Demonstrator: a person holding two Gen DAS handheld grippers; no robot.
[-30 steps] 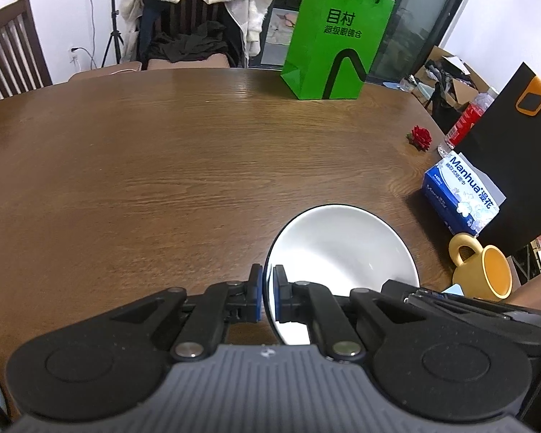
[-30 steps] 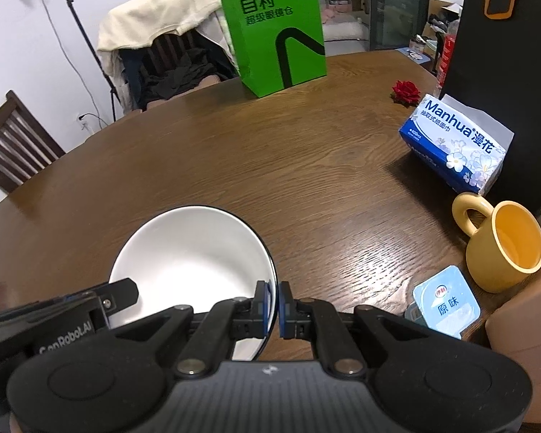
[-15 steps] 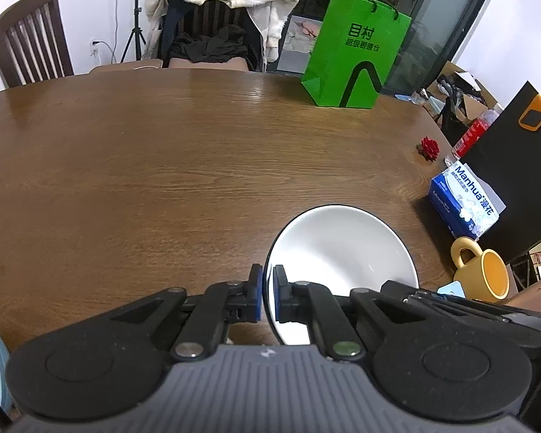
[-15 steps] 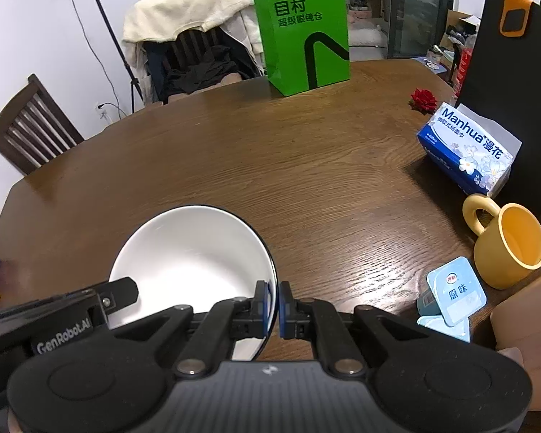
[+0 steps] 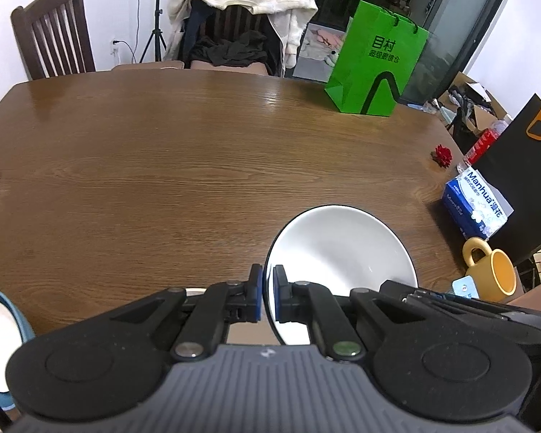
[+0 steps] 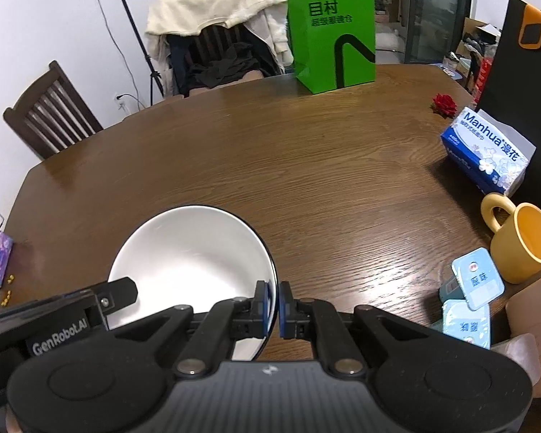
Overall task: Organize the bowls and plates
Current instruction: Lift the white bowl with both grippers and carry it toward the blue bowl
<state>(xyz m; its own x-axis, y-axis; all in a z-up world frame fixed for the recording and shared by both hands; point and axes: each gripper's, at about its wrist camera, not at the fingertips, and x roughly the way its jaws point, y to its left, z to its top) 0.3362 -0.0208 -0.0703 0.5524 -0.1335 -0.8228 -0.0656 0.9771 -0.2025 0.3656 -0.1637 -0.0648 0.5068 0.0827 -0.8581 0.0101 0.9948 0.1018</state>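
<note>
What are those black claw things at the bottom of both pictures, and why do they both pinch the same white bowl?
They are hand-held grippers, one in each of a person's hands. Each carries a camera that looks along its two fingers, so one picture comes from the left gripper and the other from the right gripper. Both are shut on the rim of the white bowl, one on each side, so they hold it together above the wooden table. On the table stand a green bag, a blue tissue pack, a yellow mug, a small red flower and some little light blue cups. At the left picture's edge is part of a blue-rimmed dish.
</note>
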